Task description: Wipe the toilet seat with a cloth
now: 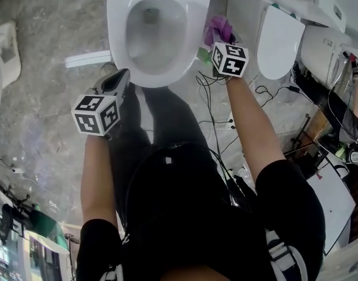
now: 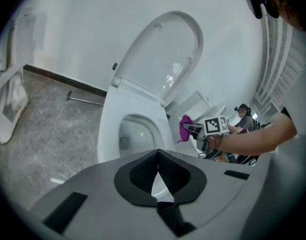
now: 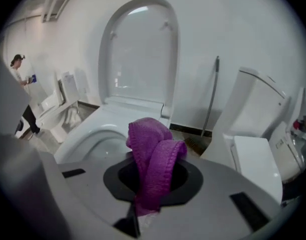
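Note:
A white toilet (image 1: 117, 22) stands at the top of the head view, its lid (image 2: 163, 54) raised against the wall and the bowl rim (image 2: 106, 129) bare. My right gripper (image 1: 217, 40) hangs just right of the bowl, shut on a bunched purple cloth (image 3: 151, 159) that sticks up out of its jaws. The cloth (image 1: 218, 29) does not touch the rim. My left gripper (image 1: 121, 76) is at the bowl's front left, above the floor. Its jaws (image 2: 158, 156) are shut with nothing between them.
A second white toilet (image 1: 279, 40) stands close on the right. Black cables (image 1: 217, 104) lie on the floor between the two. A white fixture (image 1: 3, 57) sits at the far left on the grey stone floor. Another person (image 2: 241, 119) works in the background.

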`<state>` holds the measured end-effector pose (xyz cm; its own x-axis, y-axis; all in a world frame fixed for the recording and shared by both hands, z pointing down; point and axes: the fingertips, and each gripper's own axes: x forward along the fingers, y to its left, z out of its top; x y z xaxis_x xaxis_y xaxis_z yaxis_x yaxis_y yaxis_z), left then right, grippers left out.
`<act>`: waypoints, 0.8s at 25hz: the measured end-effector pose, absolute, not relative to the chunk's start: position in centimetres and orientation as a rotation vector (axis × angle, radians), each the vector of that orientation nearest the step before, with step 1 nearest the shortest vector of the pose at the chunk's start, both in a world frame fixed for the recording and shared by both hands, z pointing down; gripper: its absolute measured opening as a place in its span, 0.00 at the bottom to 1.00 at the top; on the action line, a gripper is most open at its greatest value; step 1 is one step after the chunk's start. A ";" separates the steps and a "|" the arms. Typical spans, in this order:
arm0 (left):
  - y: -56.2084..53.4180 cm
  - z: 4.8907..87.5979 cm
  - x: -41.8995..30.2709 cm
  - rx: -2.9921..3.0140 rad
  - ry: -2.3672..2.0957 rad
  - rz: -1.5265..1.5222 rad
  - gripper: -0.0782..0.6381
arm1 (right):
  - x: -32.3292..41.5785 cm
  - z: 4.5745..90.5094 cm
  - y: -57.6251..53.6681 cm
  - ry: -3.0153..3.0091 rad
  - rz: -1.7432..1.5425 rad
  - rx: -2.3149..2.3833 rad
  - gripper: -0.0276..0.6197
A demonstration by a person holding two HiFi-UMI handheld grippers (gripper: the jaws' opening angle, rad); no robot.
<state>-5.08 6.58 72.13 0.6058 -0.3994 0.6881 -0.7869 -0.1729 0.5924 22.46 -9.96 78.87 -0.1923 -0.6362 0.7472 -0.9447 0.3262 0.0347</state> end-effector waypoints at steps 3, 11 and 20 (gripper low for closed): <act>4.7 67.3 -4.7 1.815 -1.047 0.441 0.12 | 22.7 72.5 -9.1 -1.967 0.626 1.508 0.13; -1.2 49.8 -3.0 1.996 -1.234 0.386 0.12 | 18.4 53.2 -6.9 -2.280 0.635 1.576 0.13; -3.4 35.6 -1.9 2.121 -1.433 0.314 0.12 | 17.9 35.7 -7.6 -2.495 0.401 1.646 0.13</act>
<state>-1.93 -3.41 35.60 0.4023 -0.7787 0.4815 -0.9087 -0.2754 0.3138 17.94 -7.64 35.72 -0.3987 -0.8828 0.2483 -0.9162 0.3713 -0.1508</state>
